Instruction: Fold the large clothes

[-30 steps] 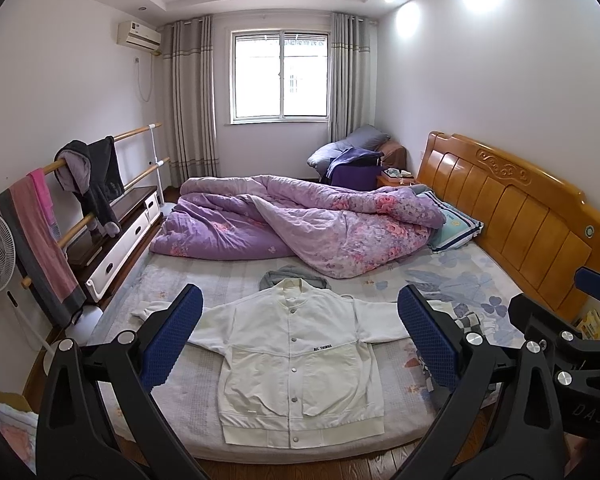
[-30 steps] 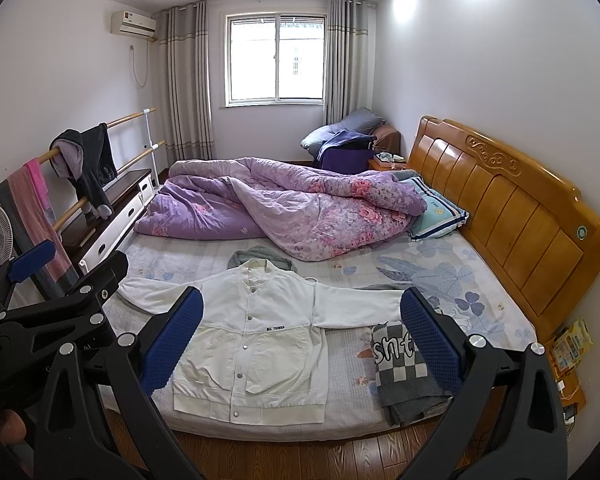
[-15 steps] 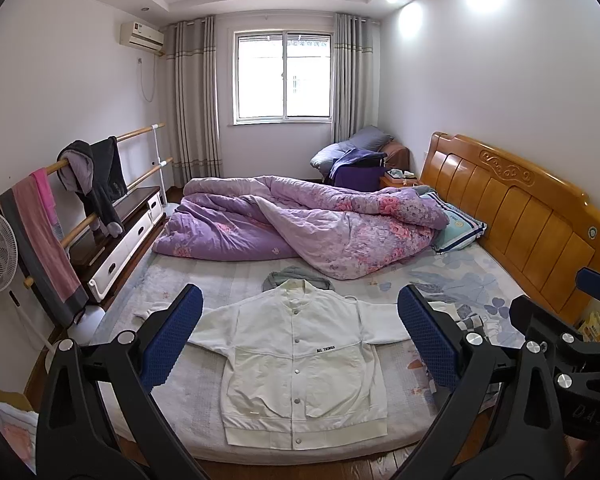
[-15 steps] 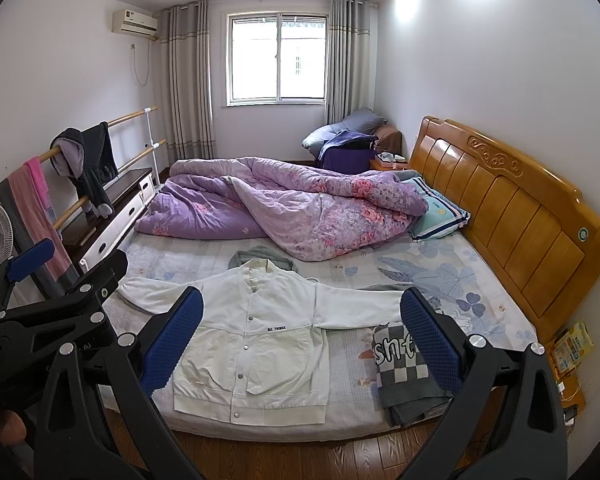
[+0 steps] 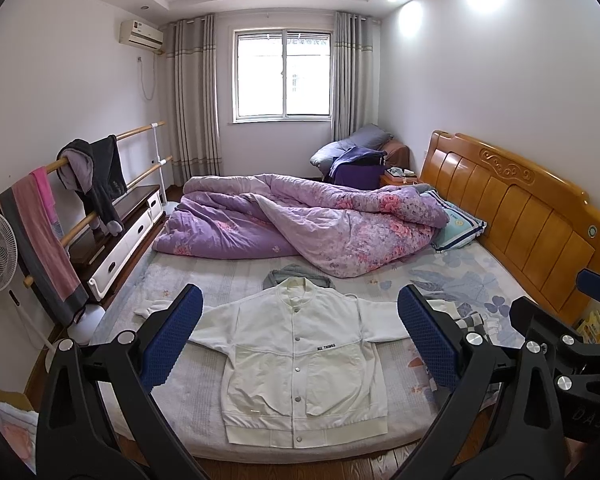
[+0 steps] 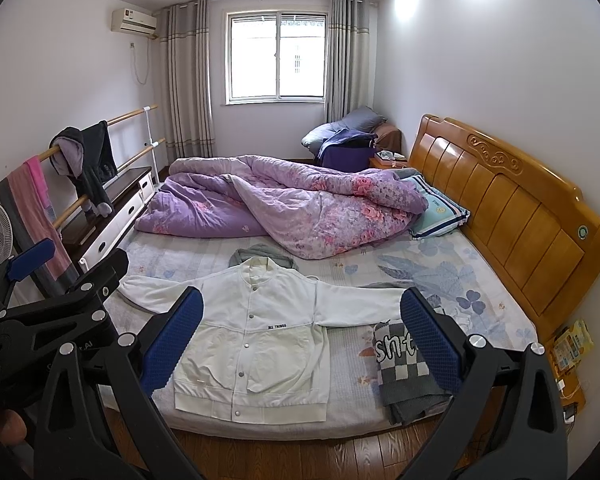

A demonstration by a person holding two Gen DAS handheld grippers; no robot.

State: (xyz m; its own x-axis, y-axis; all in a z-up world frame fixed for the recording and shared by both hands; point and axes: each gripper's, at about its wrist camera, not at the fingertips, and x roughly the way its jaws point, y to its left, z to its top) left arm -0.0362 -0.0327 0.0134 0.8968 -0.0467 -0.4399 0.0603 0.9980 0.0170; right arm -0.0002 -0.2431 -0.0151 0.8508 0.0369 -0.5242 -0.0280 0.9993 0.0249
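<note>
The left gripper (image 5: 300, 344) is held above the near edge of the bed (image 5: 220, 280), its blue-padded fingers (image 5: 172, 340) spread wide with nothing between them. The right gripper (image 6: 300, 344) is likewise held wide apart and empty, clear of the fabric. Beneath both, a white snap-button jacket (image 5: 300, 356) is laid flat, front up, along the near edge of the bed, its hem at that edge and its sleeves stretched out to either side. A grey garment (image 5: 296, 274) is seen just past the collar. A folded checkered knit (image 6: 408, 376) is placed at the near edge beside the jacket's sleeve on the headboard side. A crumpled purple floral quilt (image 5: 308, 224) is spread across the far half of the bed, and a striped pillow (image 5: 458, 228) is set against the wooden headboard (image 5: 520, 208).
</note>
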